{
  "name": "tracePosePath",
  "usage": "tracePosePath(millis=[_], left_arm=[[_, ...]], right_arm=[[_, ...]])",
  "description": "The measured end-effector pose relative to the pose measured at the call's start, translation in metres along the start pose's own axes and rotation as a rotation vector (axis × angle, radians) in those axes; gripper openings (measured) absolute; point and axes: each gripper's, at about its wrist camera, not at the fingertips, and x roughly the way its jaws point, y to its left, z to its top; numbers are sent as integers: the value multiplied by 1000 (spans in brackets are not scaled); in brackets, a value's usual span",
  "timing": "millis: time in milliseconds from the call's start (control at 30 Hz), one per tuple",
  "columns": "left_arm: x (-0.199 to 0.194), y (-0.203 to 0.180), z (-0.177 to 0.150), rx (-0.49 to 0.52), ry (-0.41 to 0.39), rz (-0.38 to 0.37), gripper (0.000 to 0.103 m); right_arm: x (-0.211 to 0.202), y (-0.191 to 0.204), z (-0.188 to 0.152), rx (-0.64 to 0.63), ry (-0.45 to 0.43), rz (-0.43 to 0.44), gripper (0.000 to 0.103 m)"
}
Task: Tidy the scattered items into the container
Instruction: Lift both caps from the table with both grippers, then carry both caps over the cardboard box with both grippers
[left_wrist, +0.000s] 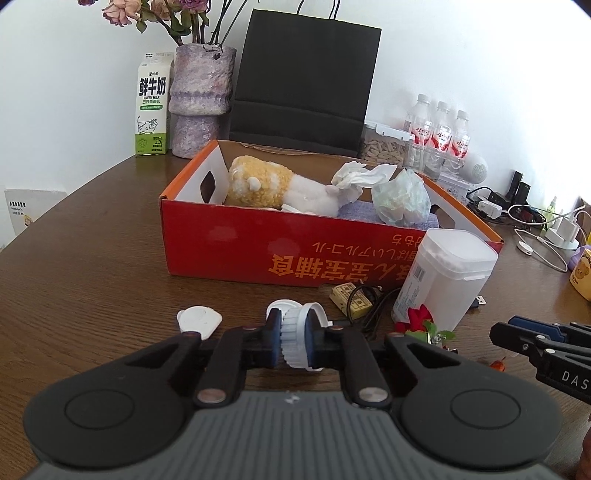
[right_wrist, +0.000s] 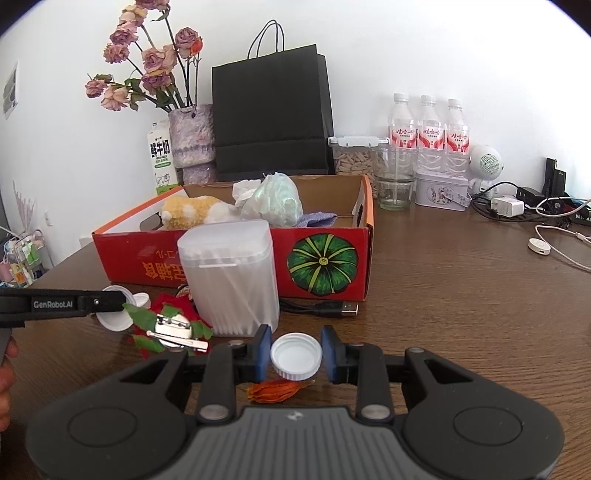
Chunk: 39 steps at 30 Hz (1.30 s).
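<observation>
Left wrist view: the left gripper (left_wrist: 294, 341) is clamped on a white ribbed cap (left_wrist: 295, 338), held on edge between its blue pads. The red cardboard box (left_wrist: 236, 240) sits at 12 o'clock; the cotton swab tub (left_wrist: 445, 277) at 2.

Right wrist view: the right gripper (right_wrist: 295, 354) stands partly apart around a white bottle cap (right_wrist: 295, 356) lying on the table (right_wrist: 461, 295), pads not touching it. The box (right_wrist: 321, 262) lies at 12 o'clock.

- The red box (right_wrist: 236, 258) is open on top. A yellow and white soft toy (left_wrist: 273, 188), a crumpled tissue (left_wrist: 358, 175) and a green bag (left_wrist: 402, 197) lie inside.
- A ribbed white cap (left_wrist: 294, 341) stands on edge.
- Another white cap (right_wrist: 295, 356) lies flat, open side up, at 6 o'clock from the clear cotton-swab tub (right_wrist: 231, 277).
- A red flower pin (right_wrist: 170, 326) lies at 9 o'clock from the tub.
</observation>
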Motion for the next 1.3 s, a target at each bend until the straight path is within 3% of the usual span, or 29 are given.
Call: tracePosePath(millis=[267, 467, 733, 1000, 1300], left_arm=[[-20, 2, 8, 6, -58, -9, 13], [-38, 1, 26, -4, -118, -62, 13], [-46, -4, 56, 7, -190, -97, 13], [-31, -7, 89, 15, -235, -98, 13], [8, -2, 121, -14, -249, -92, 13]], right_arm=[[-9, 2, 5, -2, -52, 11, 28], [-18, 5, 15, -2, -91, 15, 28], [-28, 8, 51, -43, -185, -13, 28], [-15, 7, 96, -58, -252, -27, 28], [31, 0, 133, -34, -255, -31, 28]])
